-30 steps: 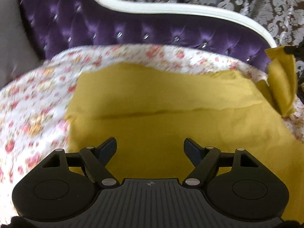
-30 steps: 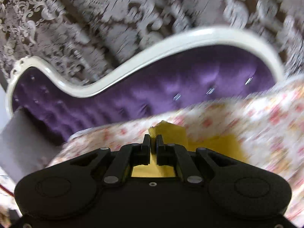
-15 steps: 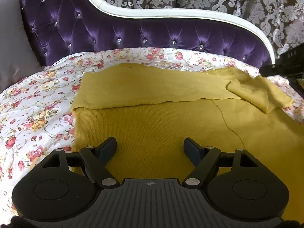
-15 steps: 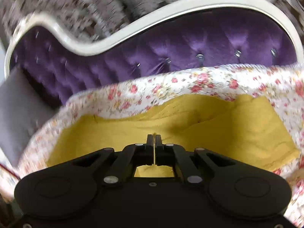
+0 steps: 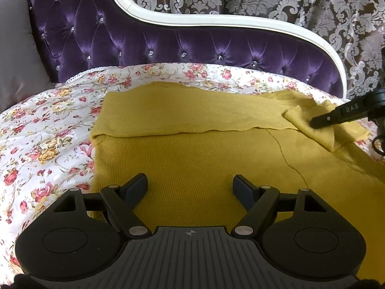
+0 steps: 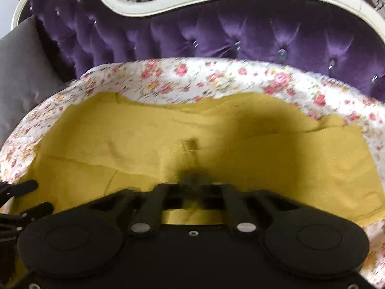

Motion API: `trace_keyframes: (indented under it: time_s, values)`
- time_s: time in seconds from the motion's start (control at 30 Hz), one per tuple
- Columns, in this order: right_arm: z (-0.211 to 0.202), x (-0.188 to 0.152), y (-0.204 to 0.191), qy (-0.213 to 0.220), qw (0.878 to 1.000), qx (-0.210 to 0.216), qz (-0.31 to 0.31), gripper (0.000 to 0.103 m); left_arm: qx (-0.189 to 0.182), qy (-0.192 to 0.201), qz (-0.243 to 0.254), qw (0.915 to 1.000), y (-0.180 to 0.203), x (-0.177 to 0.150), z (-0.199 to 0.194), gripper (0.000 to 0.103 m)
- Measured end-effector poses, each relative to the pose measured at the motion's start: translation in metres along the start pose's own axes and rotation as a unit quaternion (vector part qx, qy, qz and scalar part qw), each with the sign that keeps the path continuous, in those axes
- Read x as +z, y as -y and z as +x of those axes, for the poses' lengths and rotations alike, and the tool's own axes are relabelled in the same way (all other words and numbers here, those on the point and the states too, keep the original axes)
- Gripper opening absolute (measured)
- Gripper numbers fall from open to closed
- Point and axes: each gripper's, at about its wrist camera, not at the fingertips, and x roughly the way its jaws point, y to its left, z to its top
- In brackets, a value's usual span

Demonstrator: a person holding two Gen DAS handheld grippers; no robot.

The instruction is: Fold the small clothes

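A mustard-yellow knit garment (image 5: pixel 197 149) lies spread on a floral bedspread (image 5: pixel 43 130), its far edge folded toward me. It fills the right wrist view (image 6: pixel 240 144) too. My left gripper (image 5: pixel 190 184) is open and empty, low over the garment's near part. My right gripper (image 6: pixel 192 175) is shut with nothing visibly between its fingers, just above the cloth. Its fingers show in the left wrist view (image 5: pixel 336 116), over the folded sleeve (image 5: pixel 320 132) at the far right.
A purple tufted headboard (image 5: pixel 168 45) with a white frame (image 5: pixel 216 21) rises behind the bed. A grey pillow (image 5: pixel 16 53) sits at the far left. Patterned curtains (image 5: pixel 312 4) hang behind.
My right gripper carried the sleeve down from the air onto the garment, and it lies folded there now. The gripper has come lower over the cloth. My left gripper stayed open and nearly still.
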Motion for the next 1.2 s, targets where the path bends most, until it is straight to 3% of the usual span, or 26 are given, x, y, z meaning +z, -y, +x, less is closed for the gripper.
trace_keyframes:
  time_s: [0.13, 0.3, 0.43, 0.53, 0.63, 0.67, 0.73, 0.9, 1.0, 1.2]
  values:
    - [-0.007, 0.006, -0.004, 0.012, 0.998, 0.042, 0.049, 0.010, -0.007, -0.001, -0.010, 0.9999, -0.003, 0.001, 0.000, 0.077]
    - [-0.029, 0.045, -0.018, 0.079, 0.984, 0.102, 0.124, 0.010, -0.010, 0.002, -0.014, 0.9998, -0.004, 0.001, 0.000, 0.077]
    - [-0.035, 0.074, -0.047, 0.112, 0.973, 0.146, 0.137, 0.010, -0.016, 0.005, -0.023, 0.9996, -0.007, 0.000, -0.001, 0.077]
    - [-0.024, 0.084, -0.074, 0.098, 0.972, 0.176, 0.120, 0.012, -0.022, 0.007, -0.030, 0.9993, -0.009, 0.000, -0.002, 0.077]
    - [-0.010, 0.075, -0.092, 0.068, 0.970, 0.206, 0.109, 0.026, -0.026, 0.008, -0.033, 0.9991, -0.011, 0.000, -0.002, 0.077]
    - [-0.009, 0.070, -0.094, 0.065, 0.972, 0.201, 0.105, 0.040, -0.027, 0.008, -0.035, 0.9990, -0.012, 0.000, -0.002, 0.077]
    - [-0.009, 0.058, -0.094, 0.067, 0.978, 0.174, 0.091, 0.049, -0.030, 0.007, -0.037, 0.9989, -0.012, 0.001, -0.002, 0.077]
    - [-0.020, 0.016, -0.083, 0.039, 0.996, 0.071, 0.023, 0.049, -0.038, -0.004, -0.041, 0.9984, -0.015, 0.005, -0.002, 0.077]
    - [-0.023, -0.014, -0.076, 0.024, 0.999, 0.020, -0.006, 0.049, -0.052, -0.017, -0.050, 0.9972, -0.016, 0.013, -0.002, 0.076]
    - [-0.021, -0.056, -0.065, 0.022, 1.000, -0.012, -0.019, 0.055, -0.078, -0.022, -0.063, 0.9947, -0.009, 0.043, 0.004, 0.076]
